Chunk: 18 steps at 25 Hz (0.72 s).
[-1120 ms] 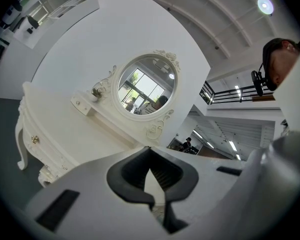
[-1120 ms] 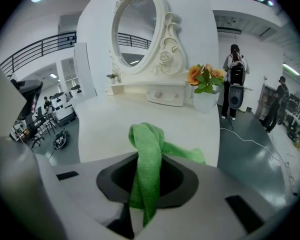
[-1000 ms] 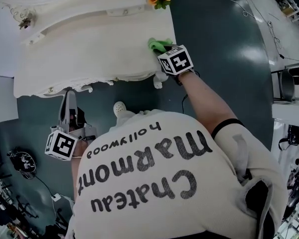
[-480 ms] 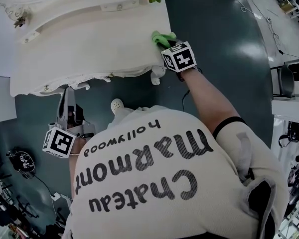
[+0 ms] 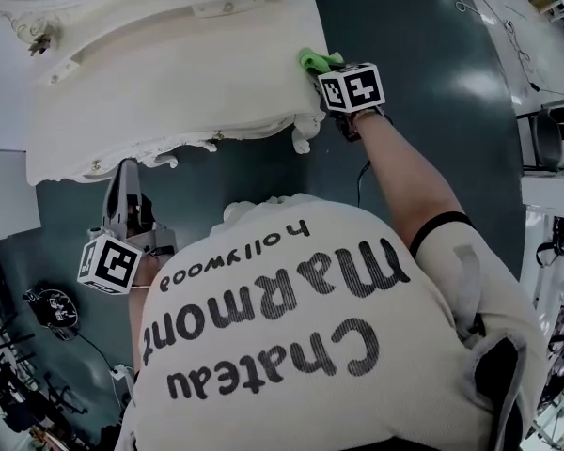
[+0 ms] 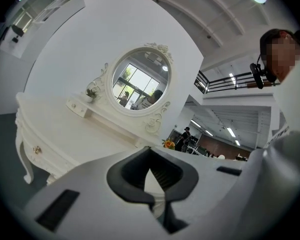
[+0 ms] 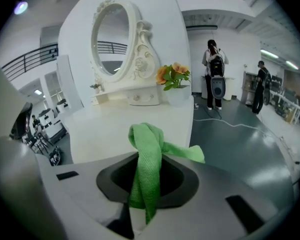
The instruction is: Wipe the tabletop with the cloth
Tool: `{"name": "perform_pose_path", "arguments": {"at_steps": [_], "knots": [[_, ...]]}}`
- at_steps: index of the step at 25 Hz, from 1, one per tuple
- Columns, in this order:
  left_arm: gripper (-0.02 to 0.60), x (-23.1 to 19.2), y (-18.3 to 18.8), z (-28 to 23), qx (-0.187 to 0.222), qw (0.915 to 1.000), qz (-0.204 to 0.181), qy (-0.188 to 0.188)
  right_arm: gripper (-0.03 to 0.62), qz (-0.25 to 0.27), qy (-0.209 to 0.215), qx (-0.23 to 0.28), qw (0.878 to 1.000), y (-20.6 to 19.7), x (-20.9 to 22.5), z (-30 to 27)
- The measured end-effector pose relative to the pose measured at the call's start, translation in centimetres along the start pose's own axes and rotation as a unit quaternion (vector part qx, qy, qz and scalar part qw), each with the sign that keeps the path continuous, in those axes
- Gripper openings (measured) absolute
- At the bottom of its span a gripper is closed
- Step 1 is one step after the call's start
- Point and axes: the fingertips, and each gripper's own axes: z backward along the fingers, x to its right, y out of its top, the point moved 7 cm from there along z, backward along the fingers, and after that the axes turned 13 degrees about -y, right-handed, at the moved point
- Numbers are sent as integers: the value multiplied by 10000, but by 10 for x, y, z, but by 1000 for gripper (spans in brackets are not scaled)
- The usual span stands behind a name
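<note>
Right gripper (image 5: 327,73) was clamped on the green cloth (image 5: 315,60) - a bunched strip stood up out of its jaws with one loose tail flopped to the side. The cloth sat at the right edge of the white dressing table (image 5: 169,73), near the front corner; whether it actually pressed on the tabletop could not be told. The person's bare right arm (image 5: 404,181) was stretched out to it.

Left gripper (image 5: 125,175) hung low in front of the table's scalloped front edge, over the dark floor (image 5: 414,36), well apart from the cloth - jaws drawn together with nothing between them, pointing toward the table.

Orange flowers (image 7: 172,75) stood at the table's back right corner, beside the oval mirror (image 6: 140,86) in its carved white frame.
</note>
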Motion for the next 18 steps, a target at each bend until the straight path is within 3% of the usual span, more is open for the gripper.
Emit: {"name": "perform_pose_path", "arguments": {"at_steps": [3,6,11,18], "knots": [[6,-10,13,5,46,10000,-44,-12,89,94,-107,-329,9994,9,-2,3],[6,-20,25,10,183,9997,121,-99,91,188,-250,-172,9994,25,-22,8],[6,-41,46,36,251,9994,237,-99,91,18,283,111,9995,50,-96,5],[6,-86,78,99,543,9974,313,351,91,28,1009,-26,9949,62,-206,-22]]}}
